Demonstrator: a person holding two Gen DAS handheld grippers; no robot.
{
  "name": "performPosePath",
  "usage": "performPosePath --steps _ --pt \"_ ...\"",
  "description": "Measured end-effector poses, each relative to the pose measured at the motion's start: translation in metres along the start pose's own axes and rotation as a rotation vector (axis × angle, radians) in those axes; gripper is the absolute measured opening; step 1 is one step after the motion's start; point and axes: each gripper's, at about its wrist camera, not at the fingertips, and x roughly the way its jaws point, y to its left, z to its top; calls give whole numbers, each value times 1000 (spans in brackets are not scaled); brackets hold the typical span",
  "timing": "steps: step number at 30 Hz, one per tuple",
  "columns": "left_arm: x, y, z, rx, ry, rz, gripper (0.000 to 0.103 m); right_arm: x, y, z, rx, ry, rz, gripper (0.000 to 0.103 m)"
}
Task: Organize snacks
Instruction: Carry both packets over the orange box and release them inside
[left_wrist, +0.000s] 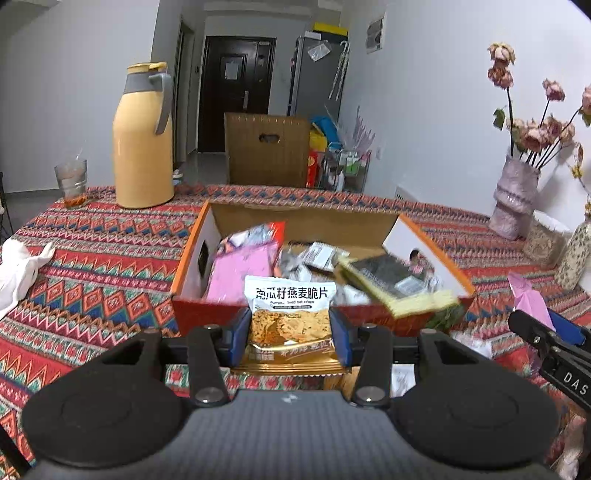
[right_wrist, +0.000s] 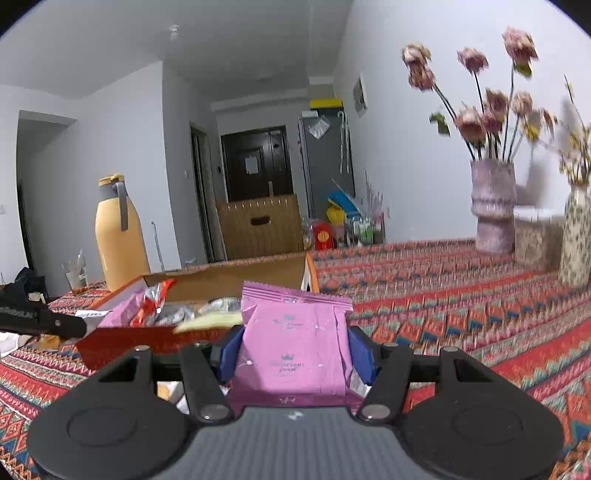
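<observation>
1. Left gripper: blue pads clamped on the sides of a small white-and-gold foil crisp packet, held upright just in front of the open orange-and-white cardboard box. Judged: lifted high enough to clear the near wall before dropping in.
2. Right gripper: pads pressed on a pink plastic snack pouch, also upright, with the box ahead and to its left. Likely next in line for the same box.
3. The box sits on the red patterned woven tablecloth and already holds loose packets: pink, red-silver, and a dark flat pack tilted over the rim.
4. Writing: the crisp packet reads "南瓜籽燕麦脆片", with small English print beneath, partly legible as "oat crisps". The pouch shows a crown mark and faint script, not readable.
5. Yellow thermos jug and lilac vase of dried flowers stand well apart from the box.
</observation>
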Motion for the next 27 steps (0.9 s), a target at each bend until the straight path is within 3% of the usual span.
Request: performPosePath --steps 6,14,27 --pt "7 -7 24 -3 -41 -1 46 12 10 33 -47 -42 8 60" --pt "22 -16 52 12 -90 15 46 62 23 67 -70 -23 44 60" --pt "74 -5 65 -44 -123 61 46 134 42 78 -88 -1 41 60"
